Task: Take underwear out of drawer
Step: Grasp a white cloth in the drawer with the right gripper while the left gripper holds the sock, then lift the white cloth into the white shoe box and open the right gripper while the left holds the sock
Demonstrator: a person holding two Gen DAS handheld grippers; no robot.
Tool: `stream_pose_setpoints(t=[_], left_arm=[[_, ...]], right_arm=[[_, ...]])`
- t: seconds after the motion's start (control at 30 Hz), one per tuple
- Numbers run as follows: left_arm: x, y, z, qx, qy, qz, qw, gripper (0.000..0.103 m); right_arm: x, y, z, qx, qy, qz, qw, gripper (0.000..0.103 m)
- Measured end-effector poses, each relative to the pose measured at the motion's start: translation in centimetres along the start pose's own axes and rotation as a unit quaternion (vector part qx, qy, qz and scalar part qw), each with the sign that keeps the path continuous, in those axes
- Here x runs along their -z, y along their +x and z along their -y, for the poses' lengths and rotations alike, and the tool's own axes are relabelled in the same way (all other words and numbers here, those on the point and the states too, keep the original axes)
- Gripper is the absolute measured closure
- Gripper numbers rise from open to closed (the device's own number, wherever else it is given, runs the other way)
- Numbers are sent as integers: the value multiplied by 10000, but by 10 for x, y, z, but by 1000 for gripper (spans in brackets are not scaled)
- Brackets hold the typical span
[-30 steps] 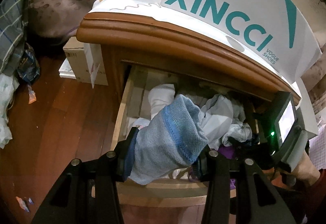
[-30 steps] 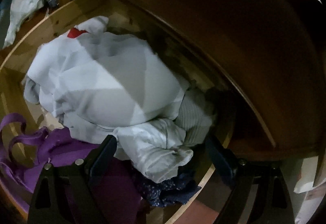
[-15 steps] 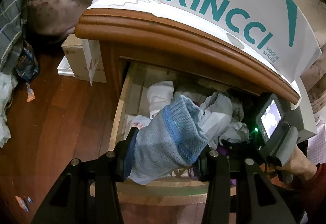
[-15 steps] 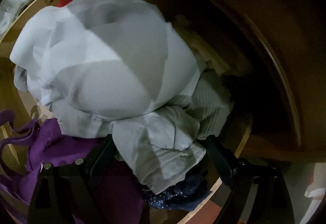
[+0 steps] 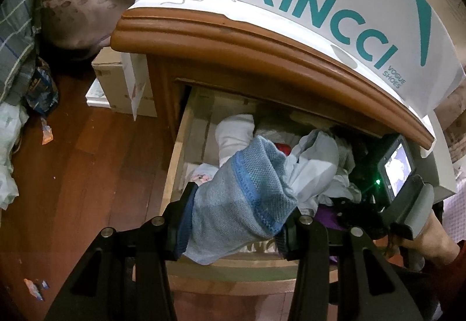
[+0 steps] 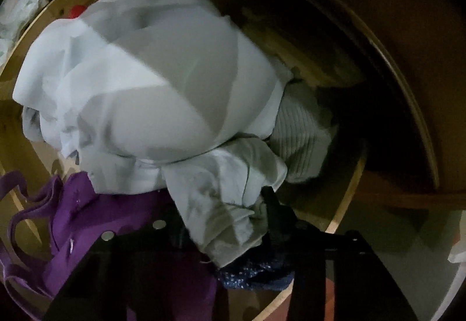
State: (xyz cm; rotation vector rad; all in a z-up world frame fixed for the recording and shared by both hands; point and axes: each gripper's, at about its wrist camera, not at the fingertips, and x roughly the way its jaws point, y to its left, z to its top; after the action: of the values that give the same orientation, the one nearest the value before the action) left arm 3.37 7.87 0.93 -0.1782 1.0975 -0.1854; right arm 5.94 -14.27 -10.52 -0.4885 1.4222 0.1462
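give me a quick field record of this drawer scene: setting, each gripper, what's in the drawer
setting: open wooden drawer under a cabinet top, white shoe box on top
left gripper: shut on blue underwear, held above the drawer front
right gripper: inside the drawer, jaws closing on a pale cloth that lies between them
drawer contents: white garment, purple garment, dark blue item, ribbed cloth
task state: one piece lifted, more inside

white XINCCI shoe box (image 5: 335, 0), cardboard boxes (image 5: 116, 82), wooden floor (image 5: 72, 175)
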Motion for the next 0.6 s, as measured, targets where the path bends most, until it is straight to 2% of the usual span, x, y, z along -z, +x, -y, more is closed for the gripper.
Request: stream_pose_setpoints(t=[0.17,0.37,0.6], left_arm=[[-1,-2,-4,34,-51,64,10000,60],[0,-4,-3,77,-29,58,9999,60],[-1,-6,-3,116,-51,77,9999,60]], right_arm=[[-2,-4,0,-57,48,-203,9998,64],[0,-35,2,98,61,198,9997,64],[18,-84,-1,-106,604,921,9939,65]])
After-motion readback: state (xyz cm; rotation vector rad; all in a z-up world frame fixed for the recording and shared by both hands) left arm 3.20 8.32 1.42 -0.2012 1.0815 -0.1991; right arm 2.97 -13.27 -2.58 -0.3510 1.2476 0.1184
